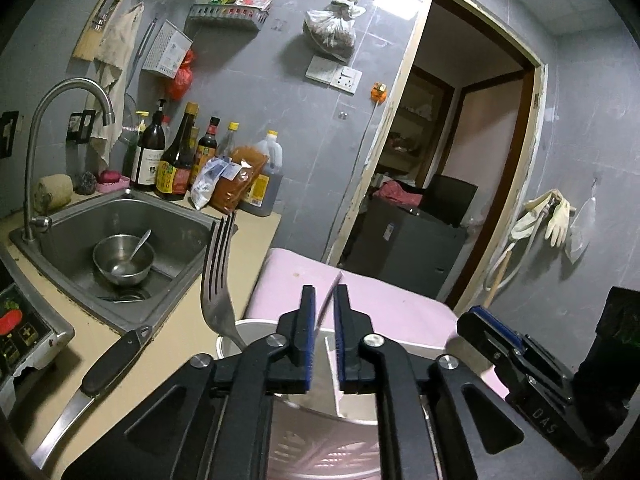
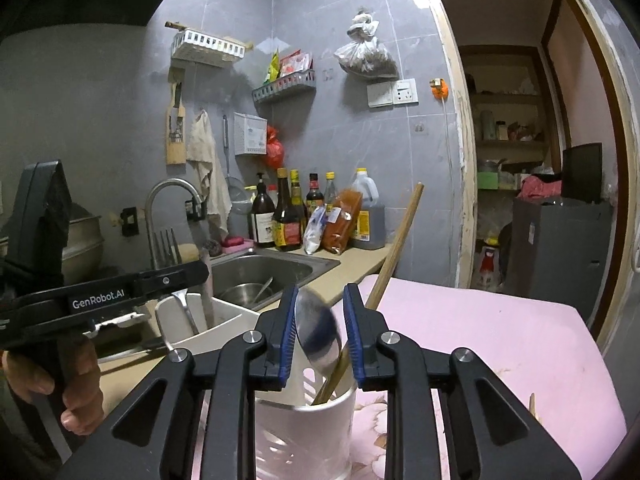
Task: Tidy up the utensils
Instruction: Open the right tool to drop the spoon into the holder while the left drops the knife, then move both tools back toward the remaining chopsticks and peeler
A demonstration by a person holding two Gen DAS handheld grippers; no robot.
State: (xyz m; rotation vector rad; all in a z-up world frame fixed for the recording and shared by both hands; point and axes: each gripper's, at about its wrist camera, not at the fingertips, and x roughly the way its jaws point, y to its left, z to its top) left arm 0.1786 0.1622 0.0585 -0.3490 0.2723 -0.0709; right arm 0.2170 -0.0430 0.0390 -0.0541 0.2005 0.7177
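Left gripper (image 1: 324, 330): jaws narrowly parted over the white utensil holder (image 1: 256, 330); a thin blurred blade-like strip shows in the gap, pads not seen to press it. Fork (image 1: 218, 276) stands tines-up in the holder at 10 o'clock from the jaws, apart from them.

Right gripper (image 2: 320, 334): jaws a little apart, with a spoon (image 2: 318, 330) bowl-up between the blue pads, a gap visible on either side, handle down in the holder's near compartment (image 2: 320, 412). A wooden stick (image 2: 394, 254) leans out of the same compartment toward 1 o'clock, passing just inside the right-hand pad.

Surroundings: black-handled knife (image 1: 96, 376) lying on the counter at 8 o'clock of the left jaws; sink (image 1: 172, 216) at 10 o'clock, holding a steel bowl (image 1: 123, 260); sauce bottles (image 1: 176, 156) along the wall behind; pink cloth (image 2: 500, 344) under the holder. A hand (image 2: 76, 384) grips the left tool.
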